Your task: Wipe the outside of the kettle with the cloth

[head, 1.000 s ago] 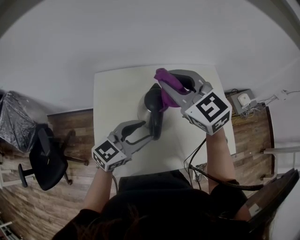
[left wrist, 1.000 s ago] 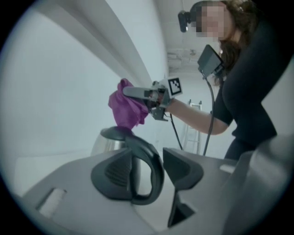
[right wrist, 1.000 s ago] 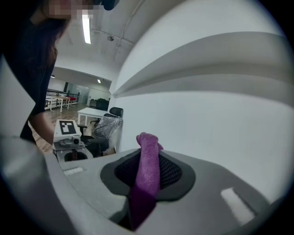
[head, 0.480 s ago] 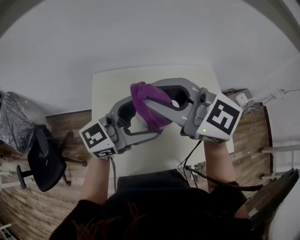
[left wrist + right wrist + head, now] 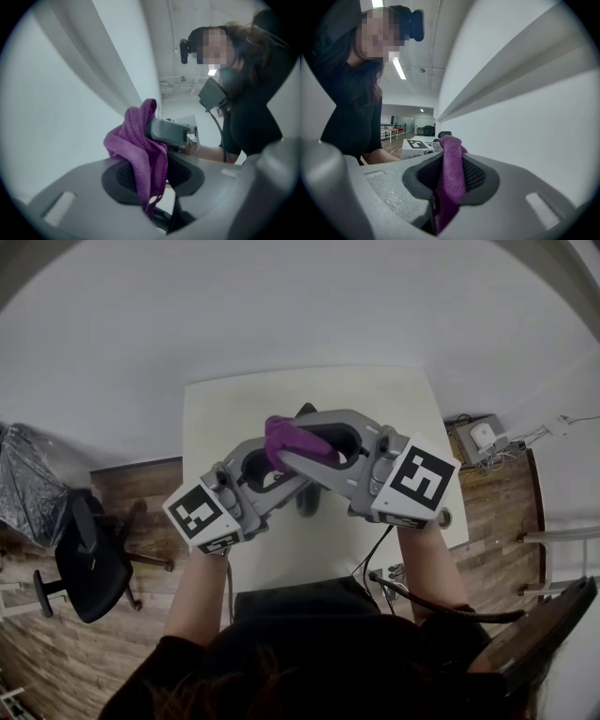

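Above the table, my right gripper (image 5: 286,454) is shut on the purple cloth (image 5: 292,439) and holds it up. The cloth (image 5: 450,173) fills the gap between that gripper's pads. My left gripper (image 5: 267,457) meets it tip to tip from the left. Its jaws are closing on the hanging cloth (image 5: 140,154), which lies between the pads (image 5: 123,177), and the right gripper's fingertip (image 5: 168,133) still grips the cloth from behind. The kettle (image 5: 307,504) stands on the white table (image 5: 216,409) beneath both grippers, mostly hidden by them; neither touches it.
A black office chair (image 5: 89,563) and a dark bag (image 5: 23,484) stand on the wooden floor to the left. A grey box with cables (image 5: 483,439) lies on the floor at the right. A cable (image 5: 384,549) hangs from the right gripper.
My left gripper let go of the kettle's handle, rose and came up to the cloth. My right gripper carried the cloth leftward and nearer to me, off the kettle.
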